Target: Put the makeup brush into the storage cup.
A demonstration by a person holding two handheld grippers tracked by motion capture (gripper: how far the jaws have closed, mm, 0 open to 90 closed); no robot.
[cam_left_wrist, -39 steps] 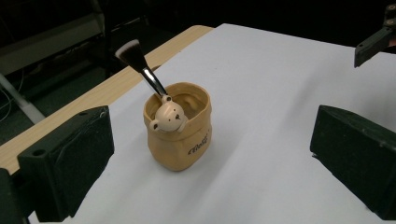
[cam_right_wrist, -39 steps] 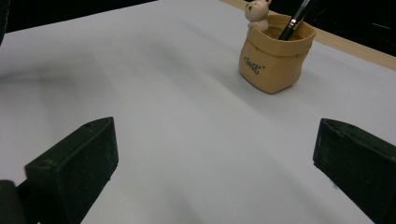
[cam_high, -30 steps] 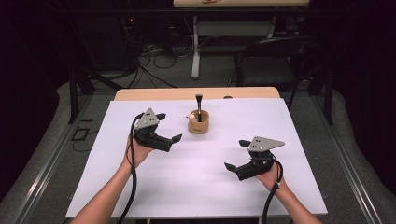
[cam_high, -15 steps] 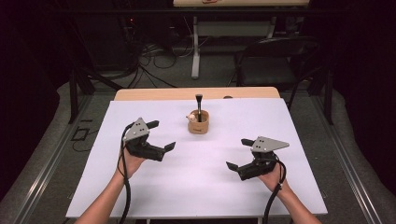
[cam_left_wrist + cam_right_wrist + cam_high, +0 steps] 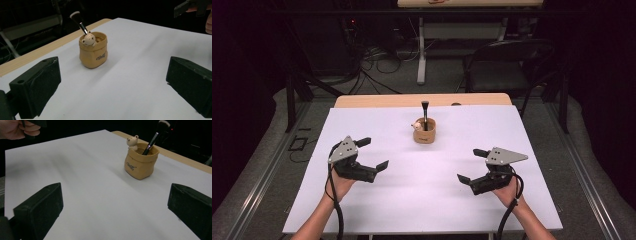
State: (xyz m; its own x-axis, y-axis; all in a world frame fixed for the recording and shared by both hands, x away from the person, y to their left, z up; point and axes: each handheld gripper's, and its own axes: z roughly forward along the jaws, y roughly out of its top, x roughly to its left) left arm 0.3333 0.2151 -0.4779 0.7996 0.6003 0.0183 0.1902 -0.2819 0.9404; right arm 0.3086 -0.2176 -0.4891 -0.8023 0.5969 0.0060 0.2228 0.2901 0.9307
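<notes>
Holding both claws, left (image 5: 372,153) and right (image 5: 472,165), spread wide and empty, you've grasped nothing yet: the brush (image 5: 425,111) stands in the pot (image 5: 424,133) mid-surface (image 5: 522,200), well apart from both.

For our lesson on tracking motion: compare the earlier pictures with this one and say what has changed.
The left hand-held gripper drew back from the pot toward the person, jaws open, empty. The right hand-held gripper barely shifted, also open. Pot and brush stayed put on the table.
</notes>
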